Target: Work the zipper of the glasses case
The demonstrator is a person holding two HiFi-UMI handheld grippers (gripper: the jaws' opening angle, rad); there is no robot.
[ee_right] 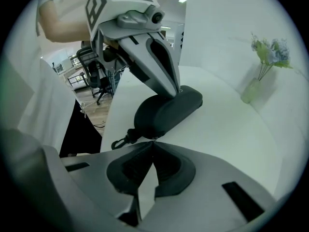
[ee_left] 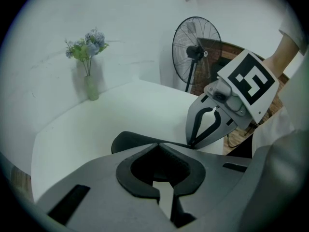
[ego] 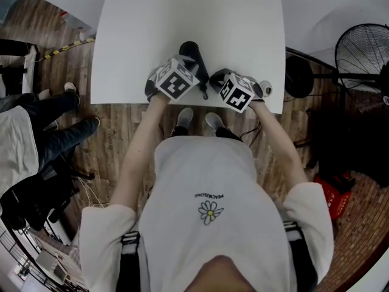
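Pointing clip-end nearward, seemingly: glasses case (ego: 191, 52)

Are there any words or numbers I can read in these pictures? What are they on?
"PEACEMINUSONE": on the white shirt, upside down next to a daisy; small, so not certain.
Red box on the floor: white print, too blurred to read.
Marker cubes: only black-and-white square patterns, no words.

Black glasses case (ee_right: 166, 111), white table (ego: 182, 17); grey left gripper (ee_left: 157, 145), pale blue flowers (ee_left: 90, 41)
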